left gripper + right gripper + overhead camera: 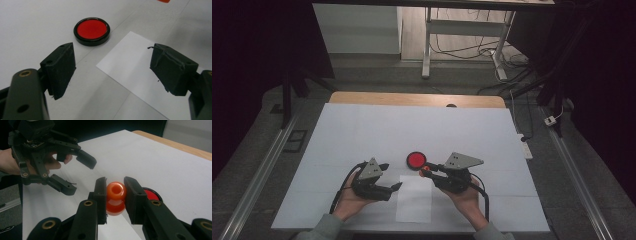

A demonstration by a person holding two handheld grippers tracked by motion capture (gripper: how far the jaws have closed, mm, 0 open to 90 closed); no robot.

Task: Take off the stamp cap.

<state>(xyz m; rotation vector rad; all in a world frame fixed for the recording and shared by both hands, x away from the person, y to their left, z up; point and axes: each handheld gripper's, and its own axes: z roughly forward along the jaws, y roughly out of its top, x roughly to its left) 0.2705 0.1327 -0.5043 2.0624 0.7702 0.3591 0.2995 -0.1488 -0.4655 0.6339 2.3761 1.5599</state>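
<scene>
Reading left to right: left gripper (391, 178), jaws wide apart and empty, over the near-left corner of the white paper sheet (414, 199); red ink pad (416, 160) just beyond the sheet; right gripper (426, 171), clamped on an orange stamp (115, 198), nearer the pad, stamp's long axis roughly upright.
</scene>
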